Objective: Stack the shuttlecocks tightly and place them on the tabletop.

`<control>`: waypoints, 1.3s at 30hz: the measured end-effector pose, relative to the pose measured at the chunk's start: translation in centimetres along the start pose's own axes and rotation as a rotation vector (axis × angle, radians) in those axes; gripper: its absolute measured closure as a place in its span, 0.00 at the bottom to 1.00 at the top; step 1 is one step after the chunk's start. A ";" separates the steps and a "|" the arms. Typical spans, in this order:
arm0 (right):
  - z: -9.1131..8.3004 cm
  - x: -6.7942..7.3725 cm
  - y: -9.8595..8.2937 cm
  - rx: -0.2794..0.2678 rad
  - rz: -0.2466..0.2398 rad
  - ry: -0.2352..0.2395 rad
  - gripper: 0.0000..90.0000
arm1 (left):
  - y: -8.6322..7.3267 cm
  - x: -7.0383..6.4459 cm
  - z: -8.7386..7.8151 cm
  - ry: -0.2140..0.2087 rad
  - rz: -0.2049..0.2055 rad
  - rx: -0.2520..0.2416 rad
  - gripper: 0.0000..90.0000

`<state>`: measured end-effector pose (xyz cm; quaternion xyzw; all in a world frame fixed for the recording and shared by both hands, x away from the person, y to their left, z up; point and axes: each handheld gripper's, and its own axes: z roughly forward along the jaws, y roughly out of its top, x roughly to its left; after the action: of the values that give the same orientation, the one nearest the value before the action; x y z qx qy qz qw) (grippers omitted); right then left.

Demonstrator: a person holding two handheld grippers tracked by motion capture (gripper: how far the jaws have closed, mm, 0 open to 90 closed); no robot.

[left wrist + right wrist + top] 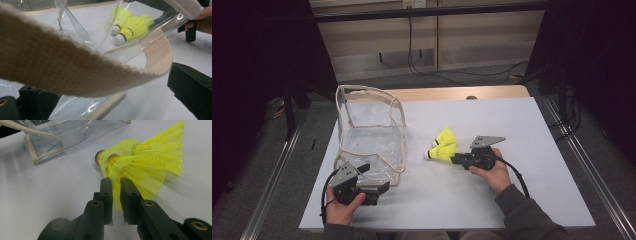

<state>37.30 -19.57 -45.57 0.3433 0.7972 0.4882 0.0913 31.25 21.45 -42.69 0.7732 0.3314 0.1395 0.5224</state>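
White rectangular desk (492, 200) with light wooden far edge; grey carpeted floor (272, 165) around it; black cables (447, 75) trailing across floor beyond desk; pale panelled wall (482, 35) behind.

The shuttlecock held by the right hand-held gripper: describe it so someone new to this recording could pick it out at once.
Start at the clear plastic bag with beige trim on the left of the white table. Just to its right lie two yellow shuttlecocks side by side. The held shuttlecock is the nearer one, white cork tip pointing at the bag, its mesh skirt pinched by the right hand-held gripper; the other shuttlecock is untouched.
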 end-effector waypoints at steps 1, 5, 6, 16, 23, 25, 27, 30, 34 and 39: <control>0.0 0.0 0.0 -0.001 0.001 -0.004 0.86 | 0.0 0.0 0.0 0.000 0.000 0.000 0.03; -0.2 0.0 0.1 -0.004 0.006 -0.013 0.79 | 0.0 0.0 0.0 -0.001 -0.001 0.000 0.03; -0.2 0.0 0.1 -0.005 0.011 -0.014 0.77 | 0.0 0.0 0.0 -0.001 0.000 0.000 0.03; -0.9 -0.1 0.3 -0.012 0.010 -0.033 0.72 | 0.0 0.0 0.0 -0.001 0.000 -0.001 0.03; -1.4 -0.2 0.5 -0.016 0.007 -0.045 0.67 | 0.0 0.0 0.0 -0.001 -0.001 0.000 0.03; -1.5 -0.3 0.5 -0.015 0.005 -0.049 0.65 | 0.0 0.0 0.0 -0.003 0.000 0.000 0.03; -1.5 -0.3 0.5 -0.017 0.003 -0.054 0.62 | 0.0 0.0 0.0 -0.003 0.001 -0.001 0.03; -1.7 -0.4 0.6 -0.018 0.003 -0.061 0.60 | 0.0 0.0 0.0 -0.002 0.001 -0.001 0.03; -2.1 -0.7 0.7 -0.030 0.017 -0.074 0.56 | 0.0 0.0 0.0 -0.002 0.000 -0.002 0.03; -2.4 -0.9 0.8 -0.036 0.021 -0.085 0.51 | 0.0 0.0 0.0 -0.003 0.001 -0.002 0.03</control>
<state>37.20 -21.57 -43.84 0.3703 0.7800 0.4885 0.1260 31.25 21.47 -42.71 0.7731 0.3304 0.1388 0.5234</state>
